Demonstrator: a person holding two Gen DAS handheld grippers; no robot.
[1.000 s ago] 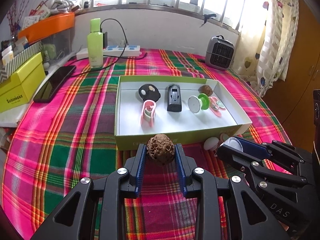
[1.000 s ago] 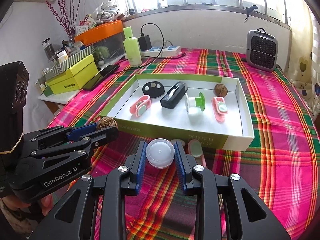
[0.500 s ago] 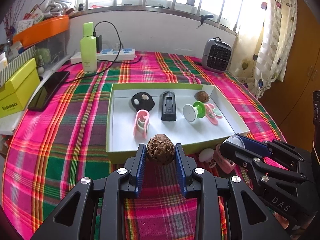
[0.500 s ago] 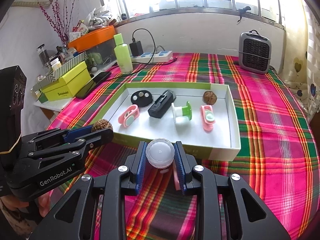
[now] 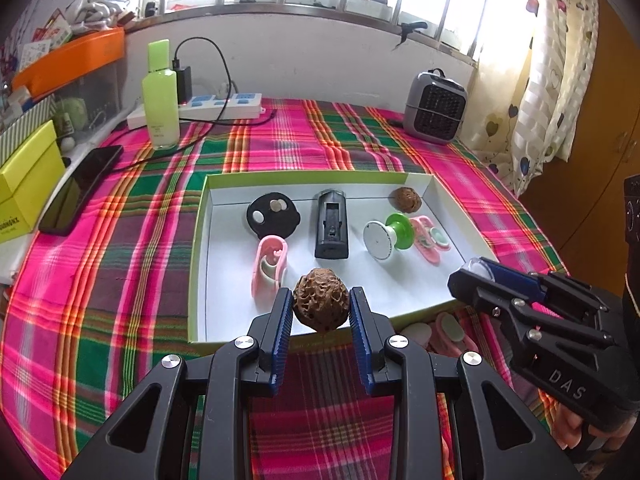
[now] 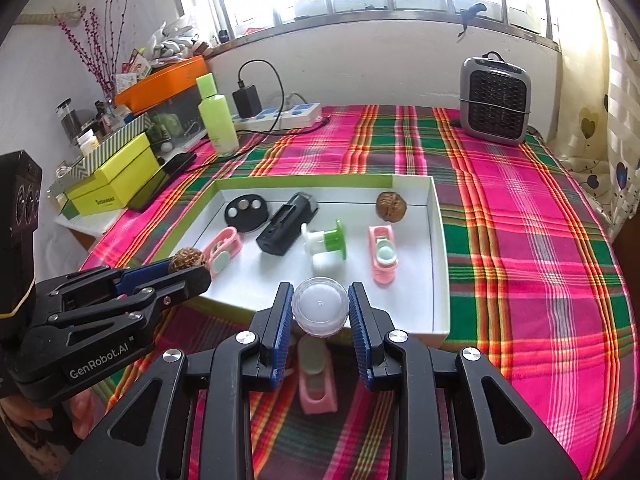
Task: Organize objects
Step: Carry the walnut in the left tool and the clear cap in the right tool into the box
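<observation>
Six small items already lie in the white box (image 5: 200,248) at frame centre. The left gripper (image 5: 320,312) pinches a wrinkled walnut (image 5: 320,306) over its near edge; the right gripper (image 6: 320,312) clamps a clear round jar (image 6: 319,311). A pink clip (image 6: 316,384) (lower centre, on the plaid cloth) still waits outside.

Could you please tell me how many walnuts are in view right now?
2: one walnut held in the left gripper, another walnut in the box's far right corner.
</observation>
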